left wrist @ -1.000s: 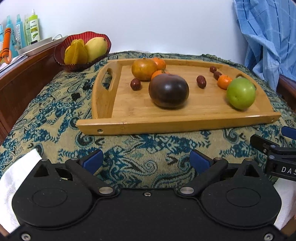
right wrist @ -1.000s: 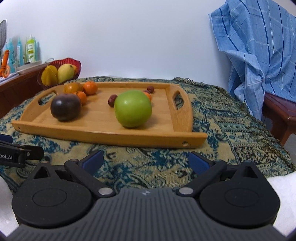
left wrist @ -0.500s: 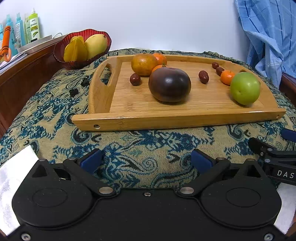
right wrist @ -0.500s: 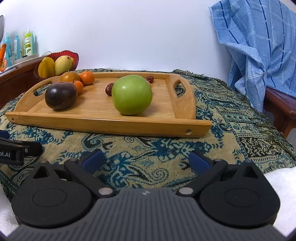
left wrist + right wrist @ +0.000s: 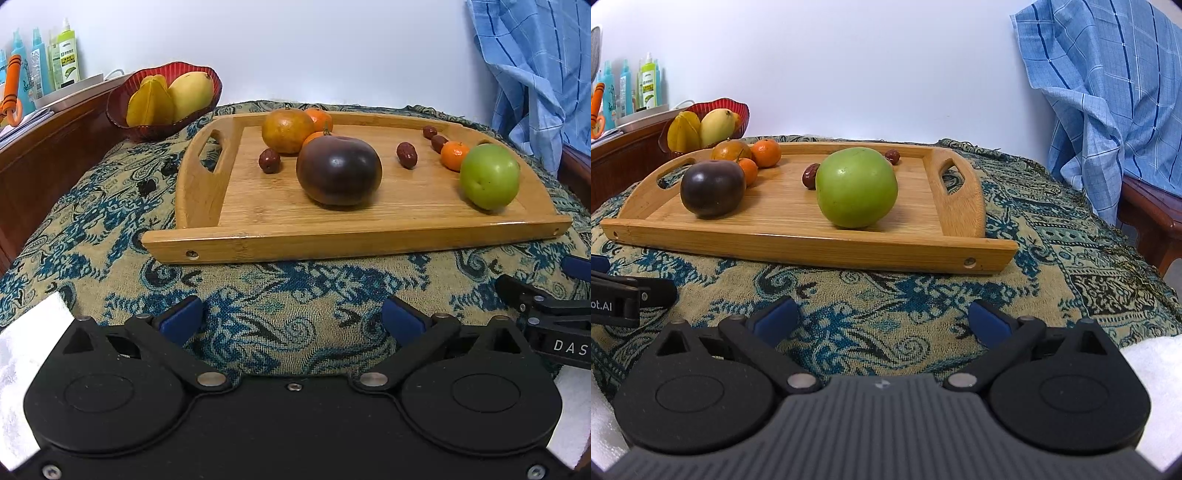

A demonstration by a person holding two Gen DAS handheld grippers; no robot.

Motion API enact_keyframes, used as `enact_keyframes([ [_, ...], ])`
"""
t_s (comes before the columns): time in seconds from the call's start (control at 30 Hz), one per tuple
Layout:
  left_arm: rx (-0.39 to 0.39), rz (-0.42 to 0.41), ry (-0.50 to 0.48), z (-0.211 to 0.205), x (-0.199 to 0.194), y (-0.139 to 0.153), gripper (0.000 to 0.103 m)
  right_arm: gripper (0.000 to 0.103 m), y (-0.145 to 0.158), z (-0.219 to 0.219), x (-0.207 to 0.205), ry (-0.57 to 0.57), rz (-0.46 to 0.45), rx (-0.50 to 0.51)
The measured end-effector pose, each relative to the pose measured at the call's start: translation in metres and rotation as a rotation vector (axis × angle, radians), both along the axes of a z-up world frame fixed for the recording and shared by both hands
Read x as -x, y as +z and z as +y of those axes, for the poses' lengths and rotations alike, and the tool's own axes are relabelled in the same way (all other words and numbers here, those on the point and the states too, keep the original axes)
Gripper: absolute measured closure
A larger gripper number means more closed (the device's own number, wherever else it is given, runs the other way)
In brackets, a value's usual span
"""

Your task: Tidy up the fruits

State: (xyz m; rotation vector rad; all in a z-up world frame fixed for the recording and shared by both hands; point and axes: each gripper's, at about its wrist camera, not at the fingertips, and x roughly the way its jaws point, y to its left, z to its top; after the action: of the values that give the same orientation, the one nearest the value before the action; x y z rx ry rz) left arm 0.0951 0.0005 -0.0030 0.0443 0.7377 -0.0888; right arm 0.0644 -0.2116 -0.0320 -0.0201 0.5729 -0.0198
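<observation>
tray [image 5: 369,242] ahead of both tools: dark plum [image 5: 338,170], green apple [image 5: 856,187], oranges, dates | red bowl [image 5: 122,118] far-left: mango, starfruit | left tool [image 5: 291,317], right tool [image 5: 882,317] spread, empty

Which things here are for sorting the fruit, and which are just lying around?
For the job:
wooden tray
green apple
dark purple fruit
small oranges
red dates
red fruit bowl

Just lying about:
patterned cloth
blue checked fabric
bottles
</observation>
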Motion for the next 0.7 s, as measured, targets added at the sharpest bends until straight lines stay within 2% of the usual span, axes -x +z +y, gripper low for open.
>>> enact_keyframes([
  [0.7, 0.001, 0.005, 0.001, -0.0001, -0.0008, -0.0001, 0.0, 0.0, -0.0001, 0.0002, 0.0001, 0.0, 0.0, 0.001],
])
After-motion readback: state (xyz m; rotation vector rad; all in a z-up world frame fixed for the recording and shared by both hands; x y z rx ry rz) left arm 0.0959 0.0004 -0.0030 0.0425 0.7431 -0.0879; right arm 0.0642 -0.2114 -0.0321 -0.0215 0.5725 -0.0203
